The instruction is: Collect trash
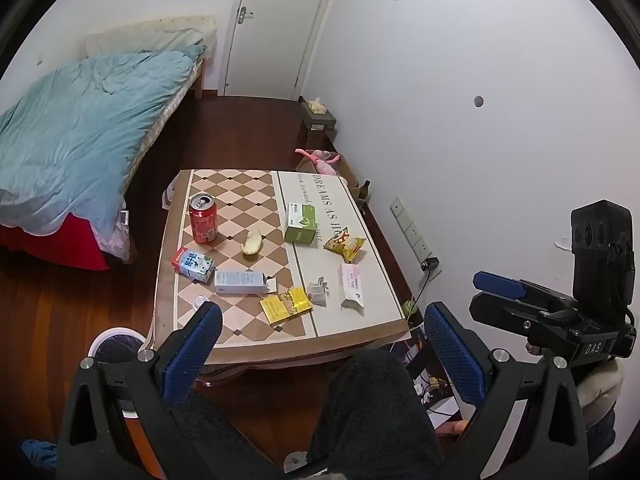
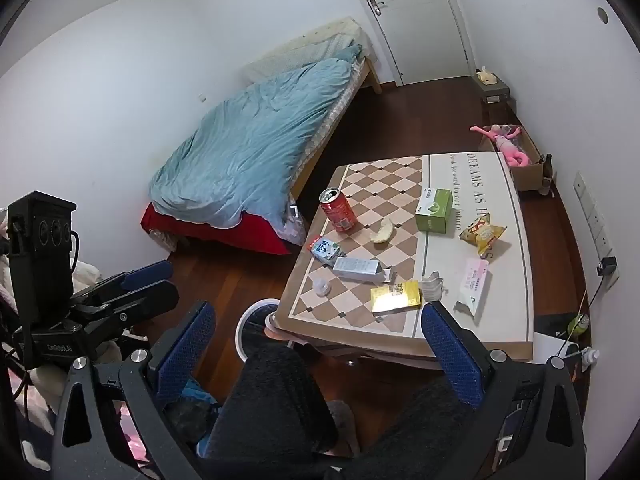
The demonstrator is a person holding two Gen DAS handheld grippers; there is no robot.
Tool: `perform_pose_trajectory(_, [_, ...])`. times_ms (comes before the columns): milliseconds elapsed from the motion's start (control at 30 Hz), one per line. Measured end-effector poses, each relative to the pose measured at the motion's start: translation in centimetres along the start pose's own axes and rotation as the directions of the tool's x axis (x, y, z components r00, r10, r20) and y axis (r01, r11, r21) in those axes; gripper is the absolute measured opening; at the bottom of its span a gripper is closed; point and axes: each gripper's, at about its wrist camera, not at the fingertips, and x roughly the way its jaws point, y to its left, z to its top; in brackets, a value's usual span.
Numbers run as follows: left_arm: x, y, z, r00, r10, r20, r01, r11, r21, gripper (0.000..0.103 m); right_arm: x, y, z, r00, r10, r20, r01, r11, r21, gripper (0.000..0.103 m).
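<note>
Both my tools, left (image 1: 320, 354) and right (image 2: 316, 350), hang released, nothing held, short of the tabletop (image 1: 360, 320). Trash on it: red can (image 1: 203, 218) at 11 o'clock, green box (image 1: 300, 224) at 12, yellow packet (image 1: 285, 305) nearest, white wrapper (image 1: 352, 285) at 1.

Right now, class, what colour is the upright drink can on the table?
Red can, clearest in the right wrist view.
</note>
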Motion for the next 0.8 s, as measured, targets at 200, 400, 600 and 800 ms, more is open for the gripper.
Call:
perform_pose_trajectory(200, [0.3, -0.6, -0.2, 1.0, -0.008, -0.002, 0.008, 1.0, 0.01, 0.103, -0.6, -0.3, 0.0, 1.0, -0.007, 0.005, 0.007, 1.0, 0.005, 0.103])
perform_pose_trajectory(400, [0.6, -0.8, -0.4, 1.0, -0.015, -0.007, 0.015, 1.0, 0.015, 0.103, -1.0, -0.6, 0.0, 1.0, -0.004, 0.011, 0.004, 1.0, 0.007, 0.103])
perform_pose_trajectory(600, [0.6, -0.8, -0.2, 1.0, -0.018, -0.009, 0.018, 1.0, 0.019, 0.103, -1.1, -0.5, -0.1, 1.0, -0.006, 0.015, 0.005, 1.0, 0.008, 0.103])
perform_pose_trajectory(800, [0.6, -0.8, -0.2, 1.0, -0.02, -0.009, 0.02, 1.0, 0.019, 0.103, -1.1, -0.4, -0.2, 1.0, -0.008, 0.015, 0.008, 1.0, 0.007, 0.103])
